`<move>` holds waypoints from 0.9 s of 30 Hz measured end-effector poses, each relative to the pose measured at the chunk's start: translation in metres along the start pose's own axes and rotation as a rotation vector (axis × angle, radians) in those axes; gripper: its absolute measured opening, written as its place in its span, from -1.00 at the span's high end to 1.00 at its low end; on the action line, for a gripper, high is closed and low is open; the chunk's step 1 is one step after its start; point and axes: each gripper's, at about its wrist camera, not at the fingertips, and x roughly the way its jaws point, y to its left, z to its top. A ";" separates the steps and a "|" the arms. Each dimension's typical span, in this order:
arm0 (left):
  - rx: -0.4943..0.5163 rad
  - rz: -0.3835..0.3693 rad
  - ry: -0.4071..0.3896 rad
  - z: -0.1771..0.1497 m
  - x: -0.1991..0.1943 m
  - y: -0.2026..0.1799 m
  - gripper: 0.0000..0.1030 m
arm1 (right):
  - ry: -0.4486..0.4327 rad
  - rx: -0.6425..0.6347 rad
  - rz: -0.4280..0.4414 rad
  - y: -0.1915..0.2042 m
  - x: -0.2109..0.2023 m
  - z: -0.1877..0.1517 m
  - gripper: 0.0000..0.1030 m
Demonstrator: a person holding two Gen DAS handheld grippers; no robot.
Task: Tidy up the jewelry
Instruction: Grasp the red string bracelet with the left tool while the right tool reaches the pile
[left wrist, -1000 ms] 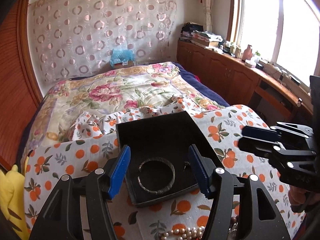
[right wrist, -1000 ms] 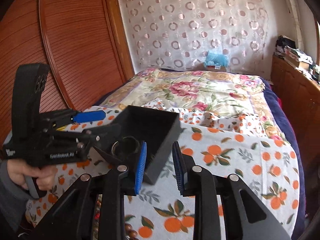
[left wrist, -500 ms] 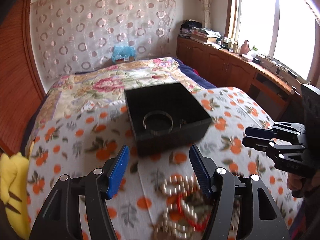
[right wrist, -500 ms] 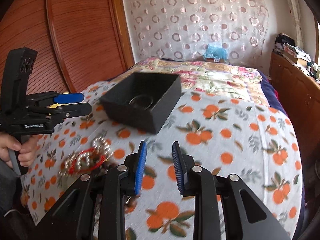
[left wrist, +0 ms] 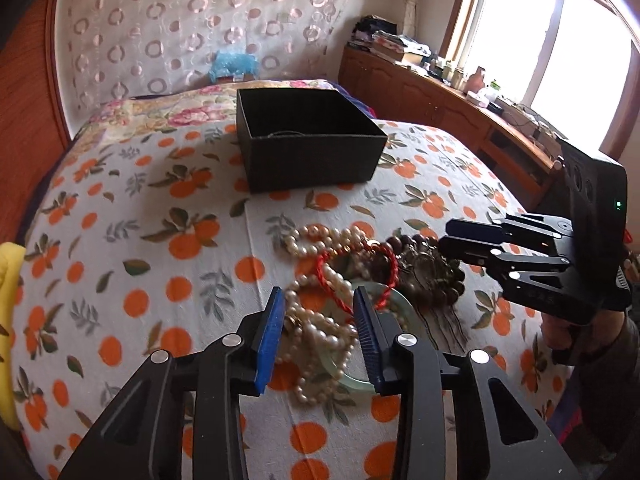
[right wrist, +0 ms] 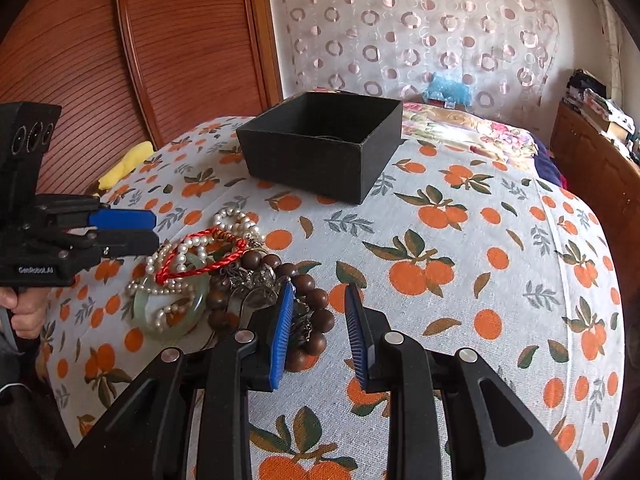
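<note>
A heap of jewelry lies on the orange-print cloth point(left wrist: 152, 216): a pearl necklace point(left wrist: 320, 336) point(right wrist: 236, 220), a red cord bracelet point(left wrist: 390, 260) point(right wrist: 208, 260), a pale green jade bangle point(left wrist: 404, 312) point(right wrist: 172, 312) and a dark wooden bead bracelet point(right wrist: 316, 300). Behind it stands an open black box point(left wrist: 308, 160) point(right wrist: 312, 164). My left gripper point(left wrist: 318, 296) point(right wrist: 154, 230) hovers over the heap, jaws closing, pearls between them but not pinched. My right gripper point(right wrist: 320, 290) point(left wrist: 444, 236) stands narrowly open at the heap's right side, its left pad beside the wooden beads.
The bed's floral quilt point(right wrist: 460, 120) lies beyond the box. A wooden cabinet point(left wrist: 432, 100) with clutter runs under the window on the right. A ribbed wooden door point(right wrist: 160, 52) is on the left, and a yellow object point(left wrist: 10, 320) sits at the cloth's left edge.
Both grippers drew back from the black box and sank toward the jewelry heap, which now fills the foreground. The left jaws have narrowed; the right jaws keep the same gap.
</note>
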 end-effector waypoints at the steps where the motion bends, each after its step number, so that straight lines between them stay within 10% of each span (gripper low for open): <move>1: -0.002 -0.001 0.004 0.000 0.002 0.000 0.49 | 0.009 -0.002 -0.003 0.000 0.002 0.000 0.46; 27: -0.003 0.024 0.007 0.016 0.017 -0.012 0.96 | 0.018 0.006 -0.047 -0.001 0.006 -0.001 0.49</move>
